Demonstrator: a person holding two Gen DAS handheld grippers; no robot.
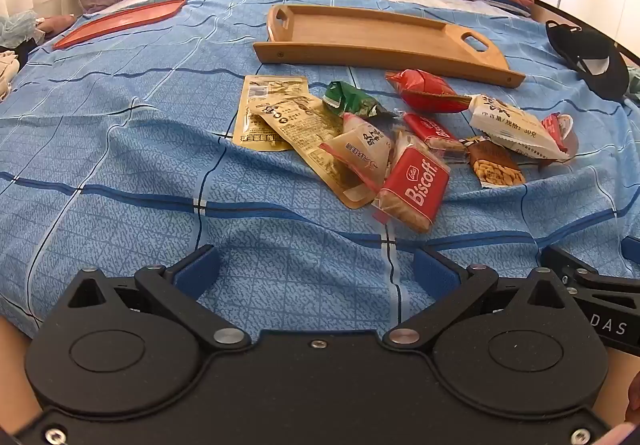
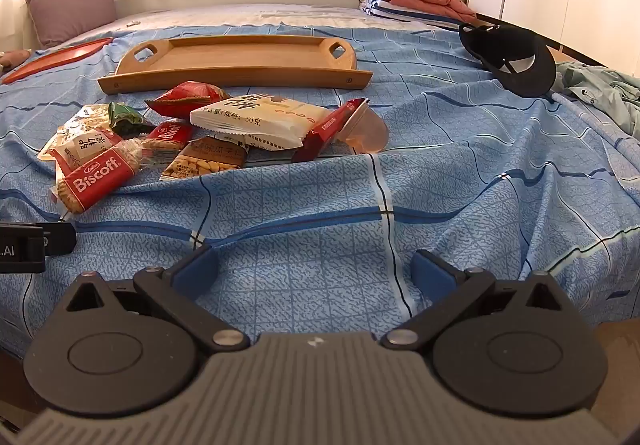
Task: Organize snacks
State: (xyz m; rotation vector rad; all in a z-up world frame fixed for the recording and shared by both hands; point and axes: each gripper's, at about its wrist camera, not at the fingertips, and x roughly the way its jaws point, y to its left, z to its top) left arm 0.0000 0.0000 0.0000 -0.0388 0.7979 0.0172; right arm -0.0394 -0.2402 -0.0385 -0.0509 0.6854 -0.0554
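The snacks lie in a loose pile on the bed [image 1: 120,173], ahead of both sets of fingers, and none is in the wooden tray [image 1: 360,29] yet. The left gripper [image 1: 316,271] has its fingers [image 1: 198,271] spread wide with nothing between them, only blue sheet. The right gripper [image 2: 316,271] is the same, wide open and empty. From the left fingers the pile is ahead and a bit to the right; from the right fingers it is ahead and to the left. The nearest snack to both is the red Biscoff pack [image 1: 416,187]. It looks light and small, with a crinkly, slippery wrapper, and the cookies inside probably break if squeezed hard. A good place to take it is likely across its short sides, with a gentle pinch. The gold pouch [image 1: 304,133] is flat and floppy, so it probably has to be picked up by an edge. The white packet [image 2: 256,117] looks puffy and soft and rests on top of other snacks. The bed is soft and wrinkled, so the fingers can press down a little. The tray sits just past the pile, with low walls to lift over. There is lots of open sheet near the fingers. A black cap [image 2: 516,59] lies off to the right, well away.
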